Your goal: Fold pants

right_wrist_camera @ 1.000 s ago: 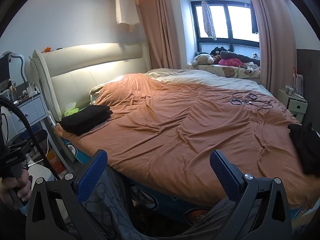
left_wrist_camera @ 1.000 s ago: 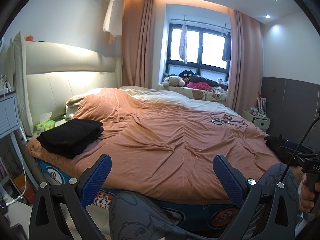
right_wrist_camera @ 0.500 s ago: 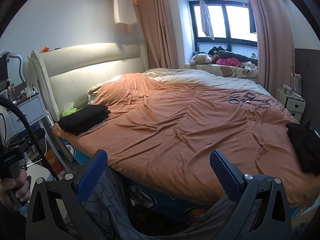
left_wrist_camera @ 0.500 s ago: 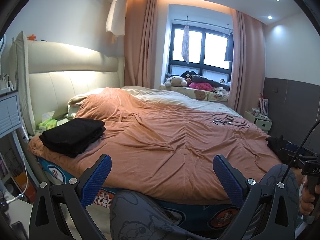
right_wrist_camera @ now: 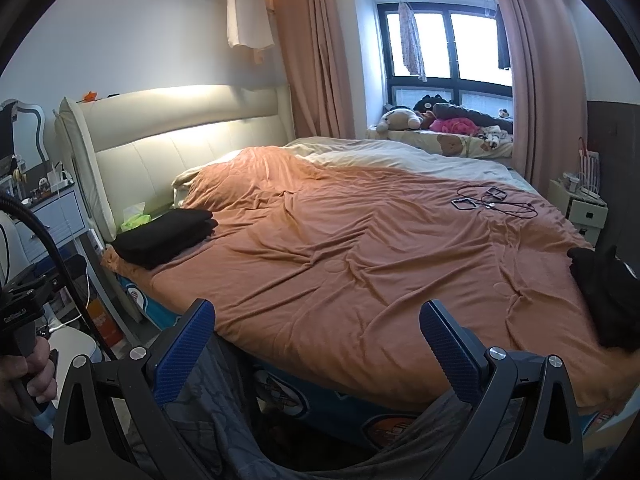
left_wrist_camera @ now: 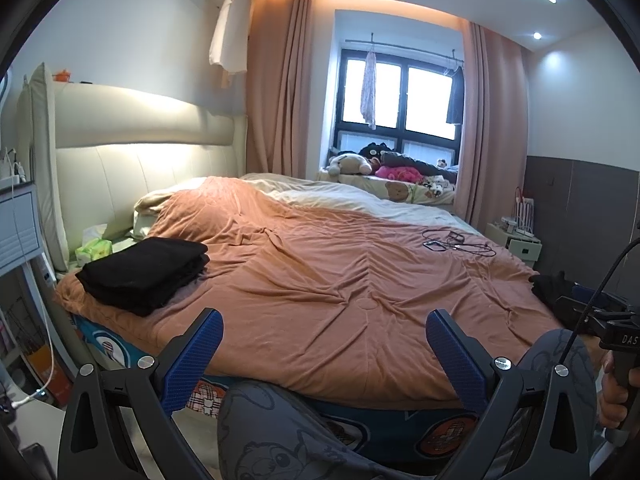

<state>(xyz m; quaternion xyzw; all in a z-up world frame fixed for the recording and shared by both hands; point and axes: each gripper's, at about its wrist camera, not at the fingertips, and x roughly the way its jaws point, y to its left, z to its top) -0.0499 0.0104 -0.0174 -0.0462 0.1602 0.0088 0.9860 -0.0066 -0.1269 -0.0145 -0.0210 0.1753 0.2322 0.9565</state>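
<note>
A stack of folded black pants lies on the near left corner of the bed, by the headboard. A crumpled pile of black pants sits at the bed's right edge. My left gripper is open, held off the bed's near side above a person's knee in grey printed fabric. My right gripper is open too, empty, well short of the black pile. Each gripper's handle shows in the other's view, held by a hand.
The orange blanket covers a wide bed. A phone and tangled cables lie at its far right. A tissue pack sits beside the folded stack. A nightstand stands at the right, drawers at the left.
Both views have shifted slightly, drawing a little nearer the bed. Both grippers stay open and nothing on the bed has moved.
</note>
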